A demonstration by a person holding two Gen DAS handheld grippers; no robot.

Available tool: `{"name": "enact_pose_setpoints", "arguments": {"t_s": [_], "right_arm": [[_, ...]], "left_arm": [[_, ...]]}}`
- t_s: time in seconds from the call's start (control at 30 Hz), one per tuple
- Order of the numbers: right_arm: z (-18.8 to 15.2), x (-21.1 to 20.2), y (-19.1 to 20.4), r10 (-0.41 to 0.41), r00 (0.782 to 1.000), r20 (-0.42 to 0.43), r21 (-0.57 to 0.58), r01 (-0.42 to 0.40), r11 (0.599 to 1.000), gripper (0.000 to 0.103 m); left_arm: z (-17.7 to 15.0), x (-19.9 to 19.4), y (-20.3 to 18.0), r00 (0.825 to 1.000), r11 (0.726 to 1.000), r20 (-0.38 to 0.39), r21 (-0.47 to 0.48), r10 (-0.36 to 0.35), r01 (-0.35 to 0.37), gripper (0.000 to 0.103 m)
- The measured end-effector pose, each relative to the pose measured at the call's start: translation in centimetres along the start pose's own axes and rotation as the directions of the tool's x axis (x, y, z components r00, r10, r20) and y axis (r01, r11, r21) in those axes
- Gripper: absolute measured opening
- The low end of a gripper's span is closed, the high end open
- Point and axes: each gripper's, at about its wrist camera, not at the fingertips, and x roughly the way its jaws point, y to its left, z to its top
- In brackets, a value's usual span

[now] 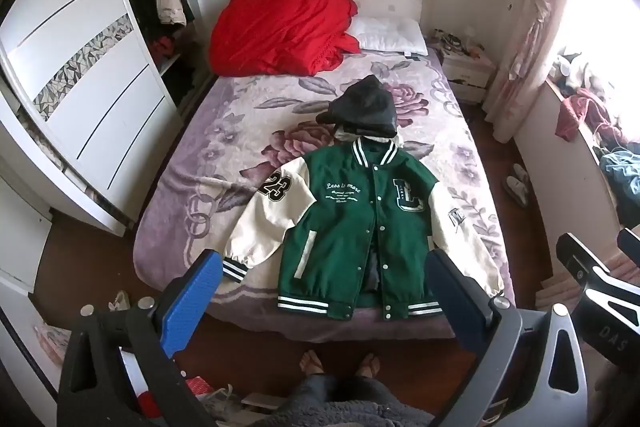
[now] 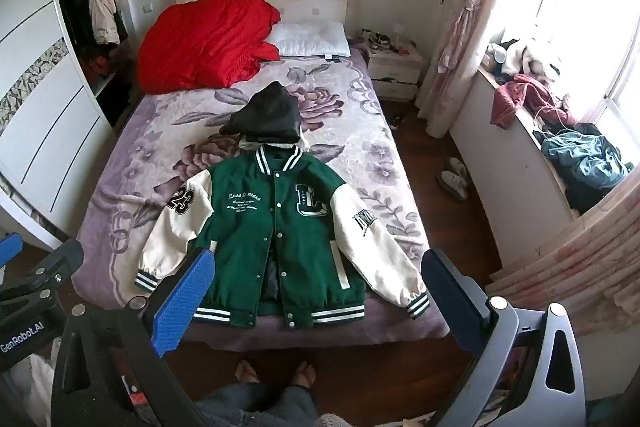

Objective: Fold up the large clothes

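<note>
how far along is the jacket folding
Barely started. Done: the green varsity jacket lies flat, front up, on the bed, sleeves spread. In hand: nothing; the left hand-held gripper and right hand-held gripper are open above it. Left: every fold.

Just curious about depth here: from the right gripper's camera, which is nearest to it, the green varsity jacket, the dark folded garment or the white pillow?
1. Green varsity jacket, bed's near end.
2. Dark folded garment, mid-bed.
3. White pillow, by the headboard.

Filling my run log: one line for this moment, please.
green-and-cream varsity jacket: flat, unfolded | left gripper: open | right gripper: open
</note>
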Motion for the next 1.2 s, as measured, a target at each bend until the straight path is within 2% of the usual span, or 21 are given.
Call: {"name": "enact_pose_setpoints", "arguments": {"t_s": [0.4,0.7,0.9,1.07,1.2], "right_arm": [[0.5,-1.0,-0.1,0.0,1.0,0.01,-0.003,0.0,1.0,0.103],[0.8,-1.2,0.2,0.004,1.0,0.02,-0.003,-0.004,1.0,0.103],[1.1,-1.5,0.3,0.004,1.0,0.023,-0.003,-0.004,1.0,0.103],[3.2,-3.3,1.2,0.007,1.0,0.029,-0.013,-0.007,1.0,0.103],[3.5,-3.7,1.2,0.01,0.999,0.034,-0.01,-0.01,1.0,0.103]], "left_arm": [[0.0,-0.1,-0.2,1.0,1.0,0.011,0.006,0.008,-0.008,0.103],[2.1,-2.4,-1.2,1.0,1.0,0.016,0.003,0.005,-0.005,0.103],[1.6,-2.4,-0.9,1.0,1.0,0.03,-0.005,0.001,-0.001,0.103],[1.6,-2.5,-1.0,0.999,1.0,0.033,-0.008,0.001,-0.001,0.103],[1.6,-2.6,-1.0,0.999,1.0,0.035,-0.008,-0.001,0.001,0.103]]}}
